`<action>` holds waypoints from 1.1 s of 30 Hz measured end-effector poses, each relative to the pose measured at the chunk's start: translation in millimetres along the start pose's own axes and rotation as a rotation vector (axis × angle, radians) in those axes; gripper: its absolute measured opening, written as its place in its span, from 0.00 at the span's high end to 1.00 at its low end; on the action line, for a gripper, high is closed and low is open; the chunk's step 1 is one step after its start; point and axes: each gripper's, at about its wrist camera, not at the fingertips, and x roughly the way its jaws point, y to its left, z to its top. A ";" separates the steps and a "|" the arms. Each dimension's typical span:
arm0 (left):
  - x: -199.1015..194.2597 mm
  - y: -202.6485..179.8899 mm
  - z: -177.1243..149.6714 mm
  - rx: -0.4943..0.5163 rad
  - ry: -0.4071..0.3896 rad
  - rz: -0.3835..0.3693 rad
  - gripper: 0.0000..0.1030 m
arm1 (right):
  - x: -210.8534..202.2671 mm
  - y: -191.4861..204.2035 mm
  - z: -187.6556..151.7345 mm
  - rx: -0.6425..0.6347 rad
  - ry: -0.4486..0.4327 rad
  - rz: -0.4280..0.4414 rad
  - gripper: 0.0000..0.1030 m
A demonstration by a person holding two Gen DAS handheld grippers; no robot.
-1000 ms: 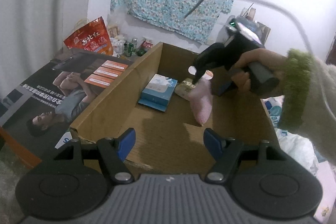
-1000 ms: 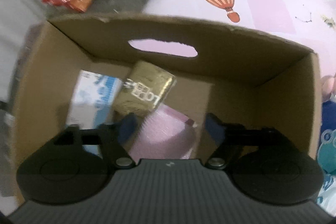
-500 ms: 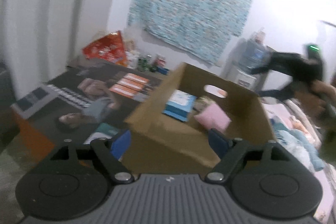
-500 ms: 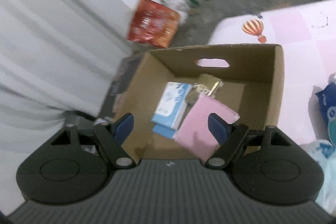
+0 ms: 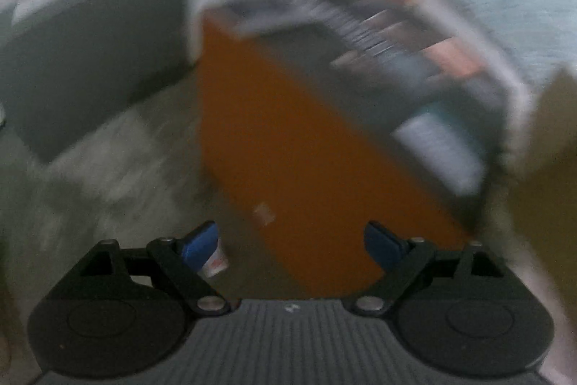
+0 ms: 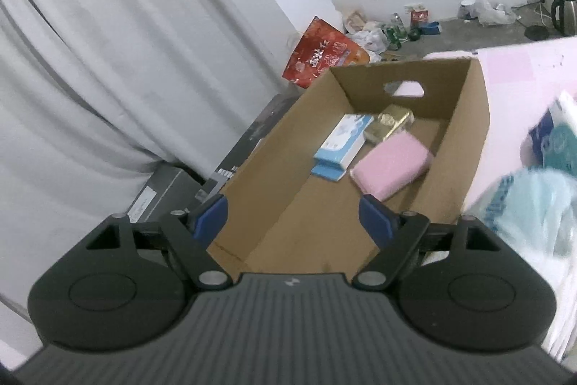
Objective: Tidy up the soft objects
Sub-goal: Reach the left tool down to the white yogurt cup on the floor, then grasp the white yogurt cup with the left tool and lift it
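Two empty grippers. Left view, blurred: my left gripper (image 5: 290, 242) is opening over an orange box (image 5: 306, 147); swinging blind risks a knock. Right view: my right gripper (image 6: 294, 215) is opening, the pink pack (image 6: 391, 166) boxed at one o'clock.

We see the left wrist view smeared by heavy motion blur: the orange box (image 5: 288, 147) and the floor (image 5: 108, 168) are streaks, dim and murky, and only the left hand-held gripper (image 5: 292, 240) stays sharp. The right wrist view is crisp and evenly lit by soft, cool light, with faint shadows inside the carton (image 6: 465, 132). Its right edge blurs over the bags (image 6: 533, 204). The curtain (image 6: 108, 60) bows with fisheye distortion.
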 end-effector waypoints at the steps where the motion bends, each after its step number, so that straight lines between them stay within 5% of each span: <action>1: 22.0 10.7 0.3 -0.031 0.038 0.022 0.14 | -2.3 0.3 -5.3 0.008 -0.003 -0.005 0.22; 9: 170.8 57.8 -15.6 -0.143 0.170 0.204 0.17 | -18.9 5.9 -27.2 0.049 -0.032 -0.091 0.22; 18: 294.9 79.7 -49.1 -0.190 0.275 0.262 0.16 | -34.5 2.8 -31.6 0.134 -0.032 -0.233 0.22; 25: 360.0 99.4 -63.0 -0.268 0.368 0.329 0.18 | -39.1 -4.5 -33.1 0.188 -0.042 -0.330 0.22; 27: 371.6 102.8 -68.9 -0.254 0.392 0.359 0.28 | -31.8 -7.6 -34.2 0.201 -0.026 -0.340 0.22; 33: 385.8 119.8 -75.9 -0.310 0.395 0.375 0.34 | -10.8 -11.8 -31.8 0.197 0.021 -0.360 0.22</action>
